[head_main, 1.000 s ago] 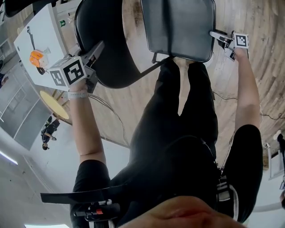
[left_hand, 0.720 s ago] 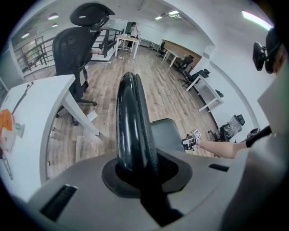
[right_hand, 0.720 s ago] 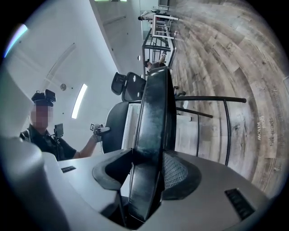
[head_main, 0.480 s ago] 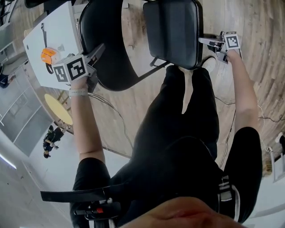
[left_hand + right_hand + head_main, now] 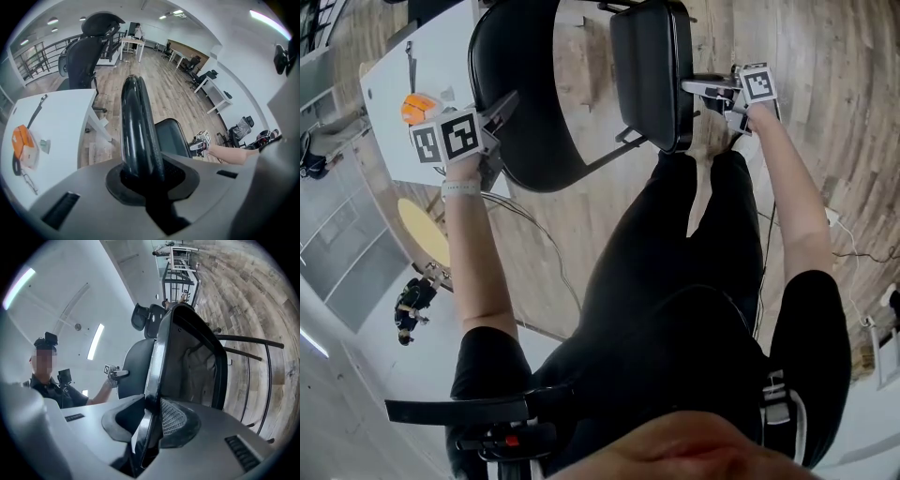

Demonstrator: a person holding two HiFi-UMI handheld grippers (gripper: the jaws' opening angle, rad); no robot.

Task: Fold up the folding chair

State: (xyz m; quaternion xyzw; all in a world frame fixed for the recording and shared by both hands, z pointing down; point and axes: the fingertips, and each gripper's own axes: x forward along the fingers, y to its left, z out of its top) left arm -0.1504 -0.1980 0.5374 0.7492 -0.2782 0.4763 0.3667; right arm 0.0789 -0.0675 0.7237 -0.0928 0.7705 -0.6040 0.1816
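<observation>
1. The folding chair (image 5: 539,141) stands on the wooden floor (image 5: 825,75) right in front of the person, just beside a white desk (image 5: 422,66). Its seat (image 5: 652,66) is tipped up almost on edge, close to the backrest (image 5: 136,117) but not yet flat against it.
2. The left claw (image 5: 510,99) is clenched on the top rim of the backrest, and the black rim runs straight up between its jaws.
3. The right claw (image 5: 692,87) has the seat's front rim between its jaws. They have just been closing, and the pads look pressed onto that rim.
4. I reckon the chair is stiff and fairly weighty: a metal tube frame with a hard back and a padded seat, nothing that bends or breaks easily.
5. The glossy rims look slippery to me, so a shallow pinch could slide. Deep bites on the rims, as here, seem the right hold.
6. The seat should swing the rest of the way with little push. The likely trouble is the whole chair skating across the floor, so the hold on the back needs to steady it.
</observation>
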